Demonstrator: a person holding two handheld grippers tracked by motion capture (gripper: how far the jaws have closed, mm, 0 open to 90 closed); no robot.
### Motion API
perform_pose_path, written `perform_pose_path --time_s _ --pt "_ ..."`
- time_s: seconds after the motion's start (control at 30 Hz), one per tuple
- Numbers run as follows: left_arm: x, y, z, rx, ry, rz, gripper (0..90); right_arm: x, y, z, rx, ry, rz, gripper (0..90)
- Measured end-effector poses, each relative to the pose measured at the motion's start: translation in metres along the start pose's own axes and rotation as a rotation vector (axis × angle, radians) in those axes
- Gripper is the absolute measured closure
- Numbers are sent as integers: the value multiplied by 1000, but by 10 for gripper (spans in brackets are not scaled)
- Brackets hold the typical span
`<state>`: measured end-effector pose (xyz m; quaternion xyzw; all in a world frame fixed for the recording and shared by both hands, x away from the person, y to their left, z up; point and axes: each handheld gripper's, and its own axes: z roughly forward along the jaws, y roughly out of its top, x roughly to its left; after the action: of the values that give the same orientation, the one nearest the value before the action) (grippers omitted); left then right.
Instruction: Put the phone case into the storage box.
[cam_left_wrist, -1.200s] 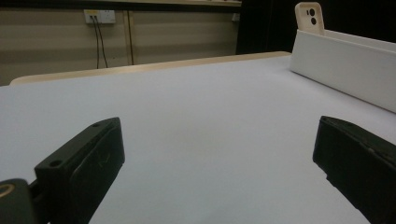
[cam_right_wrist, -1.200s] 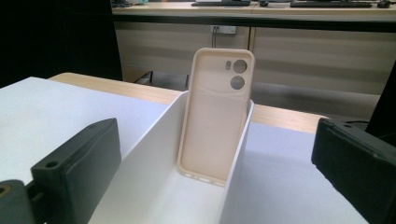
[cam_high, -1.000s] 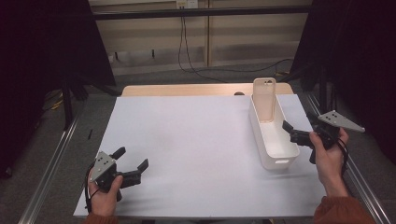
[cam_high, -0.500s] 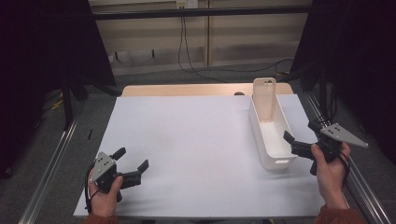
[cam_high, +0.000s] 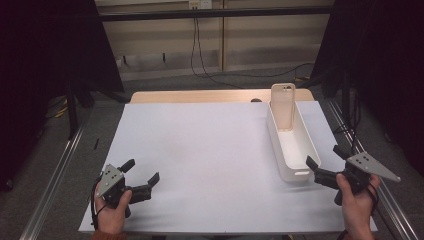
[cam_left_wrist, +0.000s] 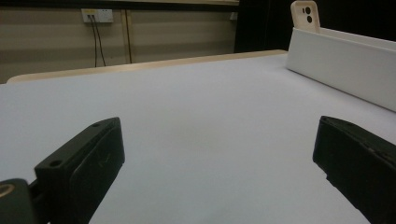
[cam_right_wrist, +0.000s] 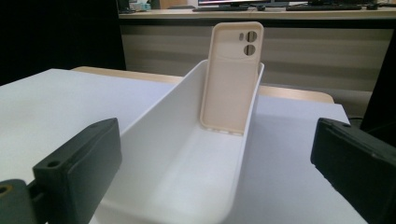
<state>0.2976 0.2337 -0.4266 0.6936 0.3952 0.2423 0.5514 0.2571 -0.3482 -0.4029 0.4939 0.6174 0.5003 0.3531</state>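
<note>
A long white bin (cam_high: 303, 148) lies lengthwise on the right side of the white table (cam_high: 210, 150). A beige phone case (cam_high: 283, 106) leans upright against the bin's far end wall, camera holes at the top. In the right gripper view the phone case (cam_right_wrist: 231, 79) stands in the bin (cam_right_wrist: 154, 130) straight ahead. My right gripper (cam_high: 327, 159) is open, just off the bin's near end, with nothing between its jaws. Near the table's front left, my left gripper (cam_high: 141, 171) is open and empty. The left gripper view has the bin (cam_left_wrist: 345, 65) and case (cam_left_wrist: 304, 14) at far right.
Metal rails (cam_high: 55, 175) run along both sides of the table. A wooden edge (cam_high: 200, 96) borders the table's far side, with cables (cam_high: 200, 50) on the wall behind. Dark curtains (cam_high: 50, 45) hang at left and right.
My right gripper has drawn back from beside the bin toward the near edge of the table, ending in front of the bin's near end. The left gripper has stayed put.
</note>
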Motion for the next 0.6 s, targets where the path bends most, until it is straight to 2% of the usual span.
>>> perform_pose_path --time_s 0.17,0.33,0.43,0.6 --pt "0 -1 -2 1 3 10 22 5 -16 -14 7 -14 5 17" --pt "-1 -1 -5 -13 7 8 22 12 -31 -23 42 2 13 17" --pt "-1 -2 -6 -8 11 13 22 16 -35 -29 38 -13 11 17" --pt "-1 -3 -9 -21 17 -5 22 19 -44 -42 38 -30 15 17"
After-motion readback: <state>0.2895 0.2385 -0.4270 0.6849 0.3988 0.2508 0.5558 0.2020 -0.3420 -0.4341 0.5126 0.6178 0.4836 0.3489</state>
